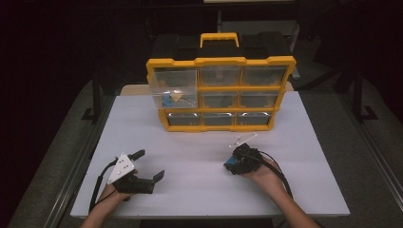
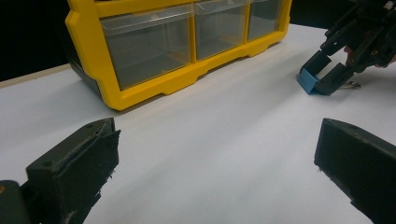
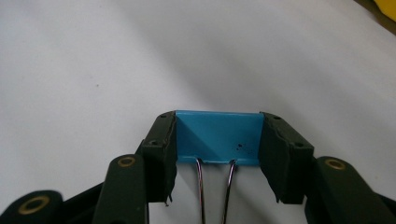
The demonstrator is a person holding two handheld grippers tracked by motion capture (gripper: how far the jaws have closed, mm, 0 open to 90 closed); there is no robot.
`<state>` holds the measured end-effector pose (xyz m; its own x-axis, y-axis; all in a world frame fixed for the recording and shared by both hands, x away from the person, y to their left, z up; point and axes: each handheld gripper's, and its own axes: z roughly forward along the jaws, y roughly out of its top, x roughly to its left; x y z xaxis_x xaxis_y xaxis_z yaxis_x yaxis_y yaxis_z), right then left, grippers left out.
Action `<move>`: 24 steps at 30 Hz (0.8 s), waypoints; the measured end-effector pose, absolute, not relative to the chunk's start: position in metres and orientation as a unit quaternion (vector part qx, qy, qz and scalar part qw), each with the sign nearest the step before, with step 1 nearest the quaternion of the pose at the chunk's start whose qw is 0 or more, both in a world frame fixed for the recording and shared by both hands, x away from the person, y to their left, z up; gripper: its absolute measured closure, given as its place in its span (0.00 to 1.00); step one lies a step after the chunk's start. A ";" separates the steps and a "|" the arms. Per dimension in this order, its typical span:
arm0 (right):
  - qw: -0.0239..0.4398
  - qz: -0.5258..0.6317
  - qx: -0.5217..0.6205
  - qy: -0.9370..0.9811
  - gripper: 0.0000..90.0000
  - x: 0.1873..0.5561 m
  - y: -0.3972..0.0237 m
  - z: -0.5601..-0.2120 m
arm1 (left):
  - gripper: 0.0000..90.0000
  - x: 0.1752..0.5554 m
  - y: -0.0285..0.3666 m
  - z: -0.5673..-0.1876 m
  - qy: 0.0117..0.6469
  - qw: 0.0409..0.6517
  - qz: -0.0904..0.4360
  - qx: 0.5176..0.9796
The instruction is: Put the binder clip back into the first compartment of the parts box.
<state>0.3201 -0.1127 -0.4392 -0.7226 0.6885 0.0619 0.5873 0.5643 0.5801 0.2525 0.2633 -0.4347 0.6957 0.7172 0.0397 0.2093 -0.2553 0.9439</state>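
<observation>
Blue binder clip (image 3: 217, 136) between right gripper's (image 3: 217, 154) jaws, touching both.

Bright blue binder clip (image 3: 217, 136) with silver wire handles, black pads of the right gripper (image 3: 217, 154) beside it. Behind the clip, a yellow-framed organizer (image 1: 219, 61) with clear drawers, white table (image 1: 199, 156) beneath.

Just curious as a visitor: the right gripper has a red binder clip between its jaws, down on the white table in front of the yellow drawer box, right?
Nearly. The binder clip is blue, not red, as the right gripper view shows. The rest holds: it sits between the jaws of the right gripper, on the white table in front of the yellow drawer box.
</observation>
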 end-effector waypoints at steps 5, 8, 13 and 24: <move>0.060 0.300 0.362 0.881 0.55 0.326 -0.117 -0.438 | 0.00 0.252 0.264 -0.435 0.307 0.528 0.241 0.754; 0.059 0.300 0.354 0.884 0.55 0.326 -0.118 -0.438 | 0.00 0.253 0.264 -0.435 0.308 0.528 0.240 0.754; 0.054 0.302 0.344 0.887 0.55 0.328 -0.119 -0.435 | 0.00 0.253 0.264 -0.435 0.308 0.530 0.241 0.753; 0.042 0.325 0.321 0.889 0.55 0.332 -0.124 -0.419 | 0.00 0.253 0.263 -0.435 0.311 0.531 0.240 0.751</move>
